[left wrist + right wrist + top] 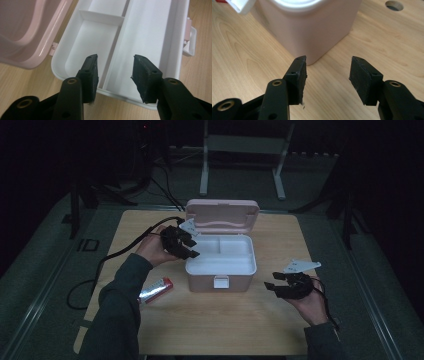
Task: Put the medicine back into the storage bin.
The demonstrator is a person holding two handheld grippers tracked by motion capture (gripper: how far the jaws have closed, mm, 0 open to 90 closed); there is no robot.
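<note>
A pink box point(221, 262) with a white inner tray stands open in the middle of the wooden table, its lid point(222, 214) tilted back. My left gripper point(189, 247) hovers over the box's left rim, jaws open with nothing between them. In the left gripper view the gripper point(115, 75) looks down into the tray's empty white compartments point(87, 42). My right gripper point(272, 287) is low over the table to the right of the box, open and empty. In the right gripper view it point(327, 80) faces the box's pink corner point(312, 32).
A small red and silver object point(156, 290) lies on the table point(200, 330) left of the box, beside my left sleeve. A white latch point(221, 281) hangs on the box's front. A round hole point(394, 5) marks the tabletop. Metal stand legs point(242, 150) rise behind the table.
</note>
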